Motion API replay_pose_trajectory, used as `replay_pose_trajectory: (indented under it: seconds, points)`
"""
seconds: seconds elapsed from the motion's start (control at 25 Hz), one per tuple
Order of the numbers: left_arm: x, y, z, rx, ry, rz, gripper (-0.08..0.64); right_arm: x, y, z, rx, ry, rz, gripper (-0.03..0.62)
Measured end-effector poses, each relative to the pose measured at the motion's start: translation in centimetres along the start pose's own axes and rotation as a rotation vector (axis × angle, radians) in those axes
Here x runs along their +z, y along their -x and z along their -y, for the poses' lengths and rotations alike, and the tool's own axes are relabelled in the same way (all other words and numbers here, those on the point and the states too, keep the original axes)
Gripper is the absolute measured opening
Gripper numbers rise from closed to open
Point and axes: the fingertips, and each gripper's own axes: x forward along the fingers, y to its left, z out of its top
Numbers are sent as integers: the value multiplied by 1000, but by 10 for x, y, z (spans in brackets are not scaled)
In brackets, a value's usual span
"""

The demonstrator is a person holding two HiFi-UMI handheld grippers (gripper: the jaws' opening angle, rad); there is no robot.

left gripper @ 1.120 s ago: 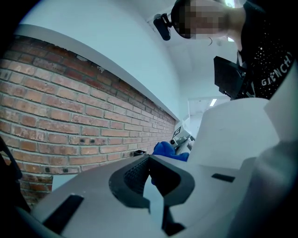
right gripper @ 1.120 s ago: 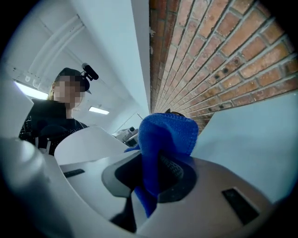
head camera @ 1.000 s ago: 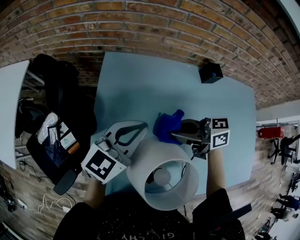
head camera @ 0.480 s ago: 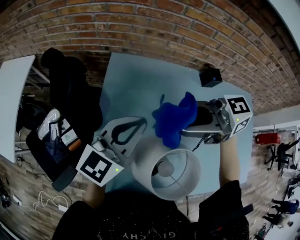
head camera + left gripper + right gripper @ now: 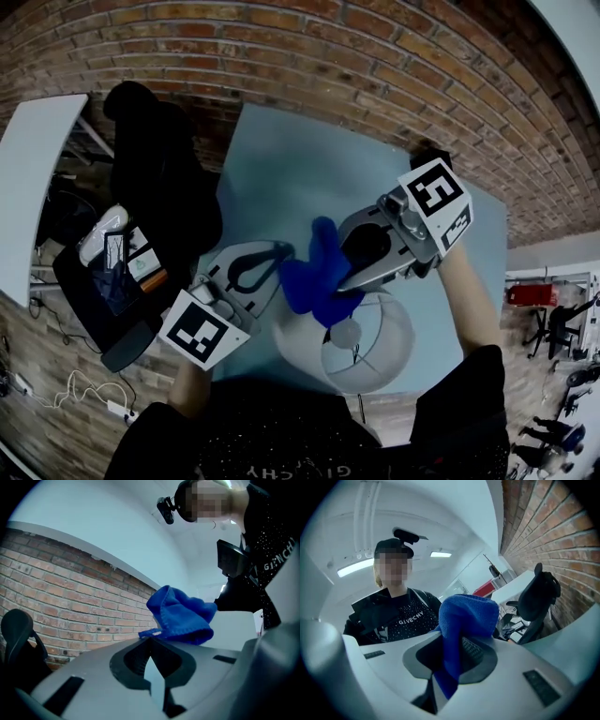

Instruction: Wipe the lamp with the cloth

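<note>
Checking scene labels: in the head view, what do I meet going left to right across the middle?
chair → left gripper → cloth → right gripper. The lamp is left out: it overlaps the cloth and the right gripper.

A bunched blue cloth [image 5: 314, 279] (folds drooping) meets the top rim of the upright white lamp [image 5: 398, 336].

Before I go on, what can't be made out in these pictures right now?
1. Lamp's base and stem: head view, hidden under the shade.
2. Whether the cloth touches the shade: the head view looks straight down on their overlap, and the right gripper view shows only cloth between its jaws, no shade.
3. Black box: head view, mostly behind the right gripper's marker cube.
</note>
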Motion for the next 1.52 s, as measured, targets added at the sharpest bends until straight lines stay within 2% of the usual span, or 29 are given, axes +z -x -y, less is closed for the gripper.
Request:
replay_pose_trajectory:
  seconds: [0.32, 0.52, 0.64, 0.72, 0.8, 0.92, 1.12, 1.32, 1.44, 1.52]
  points:
    - [-50, -1, -12, -8, 42, -72, 9, -51, -14, 71, -68, -112, -102, 74]
    - [-87, -3, -28, 23, 132, -113, 9, -78, -16, 111, -117, -221, -92, 74]
    - [-92, -4, -31, 60, 113, -142, 9, -90, -5, 132, -246, -290, -78, 74]
    - [-88, 0, -26, 73, 88, -146, 9, -85, 9, 132, -347, -308, -5, 74]
    - [-82, 6, -18, 71, 68, -137, 9, -65, 27, 117, -442, -288, 110, 74]
    - [-75, 18, -6, 33, 47, -120, 9, -29, 50, 74, -598, -196, 291, 74]
    - [-44, 38, 12, -148, 52, -55, 9, 17, 76, -28, -869, -89, 601, 74]
    - [-19, 56, 27, -322, -3, -30, 9, 53, 47, -120, -1158, 35, 754, 74]
    - [-16, 67, 37, -444, -13, -56, 9, 65, 14, -145, -1322, 67, 841, 74]
    - [-11, 77, 40, -487, -11, -50, 9, 67, -9, -145, -1433, 71, 826, 74]
